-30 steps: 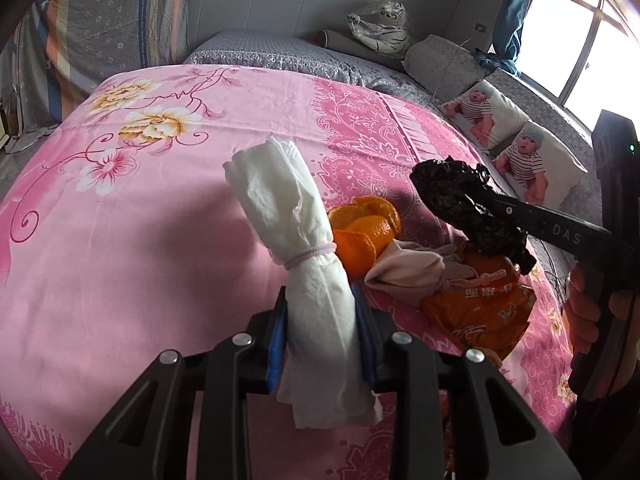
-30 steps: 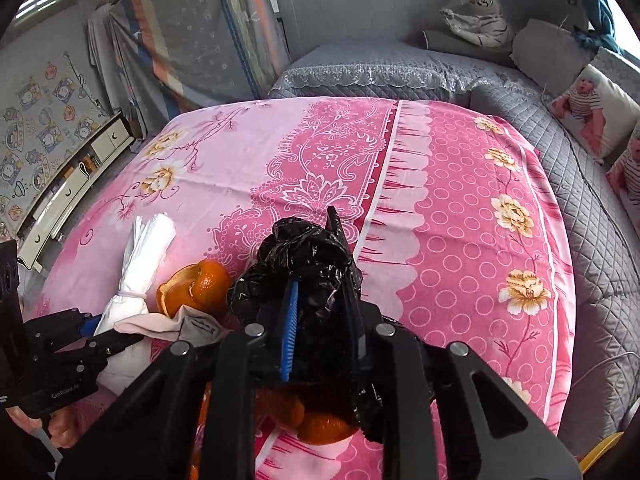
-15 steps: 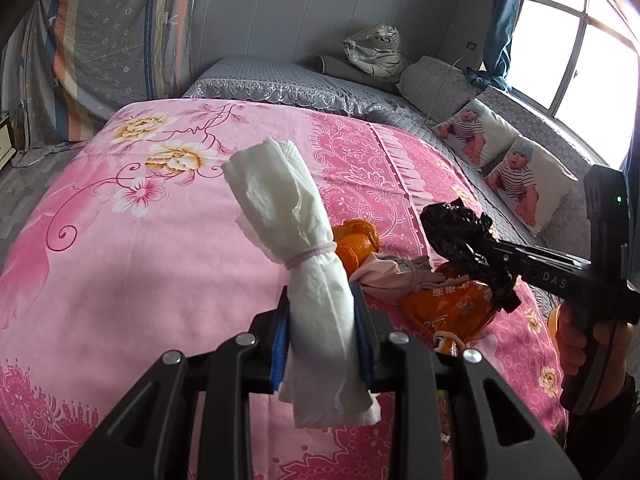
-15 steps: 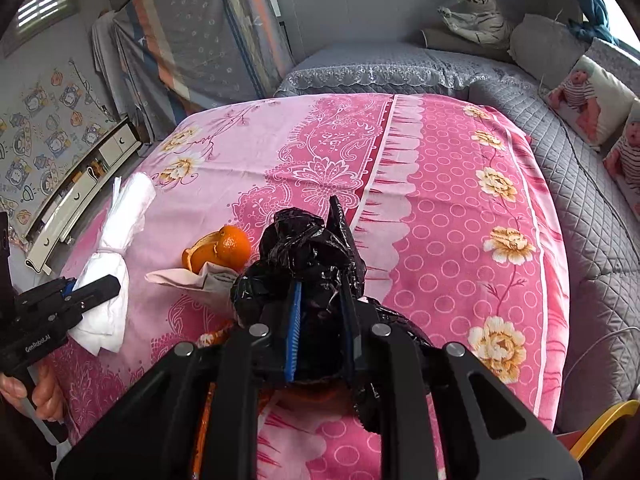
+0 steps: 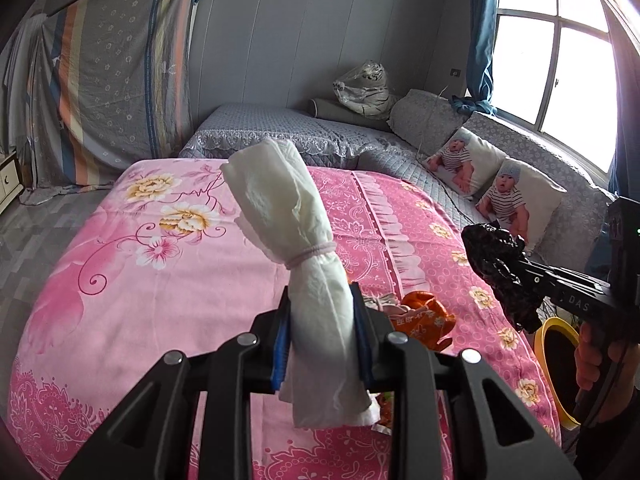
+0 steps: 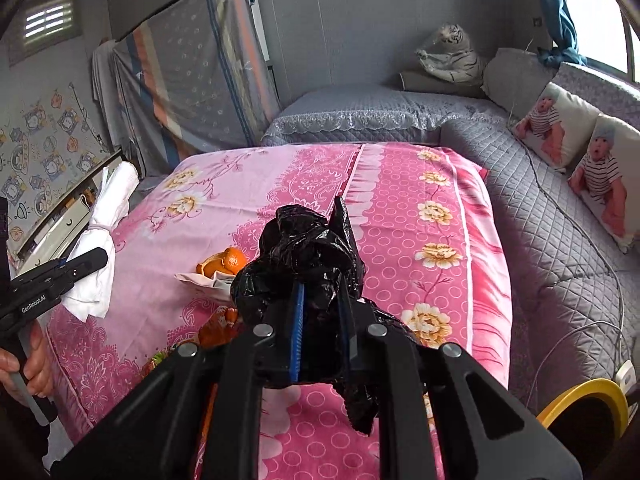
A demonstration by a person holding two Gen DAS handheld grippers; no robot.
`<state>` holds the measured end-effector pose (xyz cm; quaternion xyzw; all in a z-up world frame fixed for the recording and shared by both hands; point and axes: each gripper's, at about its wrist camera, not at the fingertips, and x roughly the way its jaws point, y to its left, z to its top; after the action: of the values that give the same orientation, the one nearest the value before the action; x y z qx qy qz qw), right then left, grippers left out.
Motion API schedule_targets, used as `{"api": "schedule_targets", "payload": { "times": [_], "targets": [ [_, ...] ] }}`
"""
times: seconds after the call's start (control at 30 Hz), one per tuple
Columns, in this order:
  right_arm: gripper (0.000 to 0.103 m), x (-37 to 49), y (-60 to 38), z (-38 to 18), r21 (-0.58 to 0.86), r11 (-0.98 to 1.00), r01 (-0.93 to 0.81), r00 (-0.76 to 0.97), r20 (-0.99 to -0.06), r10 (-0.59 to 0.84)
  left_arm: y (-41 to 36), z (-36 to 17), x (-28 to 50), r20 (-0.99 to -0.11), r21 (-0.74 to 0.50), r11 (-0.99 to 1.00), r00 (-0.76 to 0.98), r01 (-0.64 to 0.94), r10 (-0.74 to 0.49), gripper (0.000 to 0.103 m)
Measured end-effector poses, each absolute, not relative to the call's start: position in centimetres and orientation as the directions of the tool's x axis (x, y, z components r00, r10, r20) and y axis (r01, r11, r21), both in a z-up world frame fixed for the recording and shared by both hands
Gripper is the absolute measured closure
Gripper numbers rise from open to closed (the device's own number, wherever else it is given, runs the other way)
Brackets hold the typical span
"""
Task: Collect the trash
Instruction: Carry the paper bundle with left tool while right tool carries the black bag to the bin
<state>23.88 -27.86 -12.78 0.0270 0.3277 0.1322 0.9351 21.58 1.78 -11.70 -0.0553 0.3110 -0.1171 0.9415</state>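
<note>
My left gripper (image 5: 322, 336) is shut on a white rolled tissue bundle (image 5: 296, 248) tied with a pink band, held upright above the pink bed; the bundle also shows in the right wrist view (image 6: 104, 240). My right gripper (image 6: 320, 328) is shut on a crumpled black plastic bag (image 6: 308, 256), also seen in the left wrist view (image 5: 500, 272). On the bed lie orange peel (image 6: 224, 262), a beige crumpled paper (image 6: 208, 280) and an orange snack wrapper (image 5: 424, 320). A yellow-rimmed bin (image 6: 588, 412) stands at the bed's near right corner.
The pink floral bedspread (image 5: 140, 280) covers the bed. A grey quilted sofa (image 6: 560, 220) with baby-print pillows (image 5: 516, 200) runs along the right. A plush tiger (image 5: 364, 88) sits at the back. A white drawer unit (image 6: 52, 224) stands left.
Both grippers have lifted and drawn back from the trash pile with their loads still held. The yellow bin has come into view at the right.
</note>
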Motion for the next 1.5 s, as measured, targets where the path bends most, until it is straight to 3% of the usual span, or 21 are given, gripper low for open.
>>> {"api": "schedule_targets", "payload": {
  "times": [0.37, 0.7, 1.5],
  "targets": [
    [0.09, 17.7, -31.5, -8.5, 0.151, 0.968, -0.201, 0.833, -0.493, 0.25, -4.5, -7.6, 18.5, -0.518, -0.114, 0.959, 0.808, 0.26, -0.281, 0.078],
    [0.09, 12.2, -36.8, -6.9, 0.15, 0.984, -0.093, 0.897, -0.416, 0.148, -11.9, -5.0, 15.8, -0.466, -0.083, 0.902, 0.783, 0.424, -0.411, 0.078],
    [0.09, 5.4, -50.2, -10.4, 0.215, 0.948, 0.236, 0.907, -0.398, -0.136, -28.1, -2.8, 11.8, -0.456, 0.012, 0.689, 0.617, 0.725, -0.641, 0.078]
  ]
}}
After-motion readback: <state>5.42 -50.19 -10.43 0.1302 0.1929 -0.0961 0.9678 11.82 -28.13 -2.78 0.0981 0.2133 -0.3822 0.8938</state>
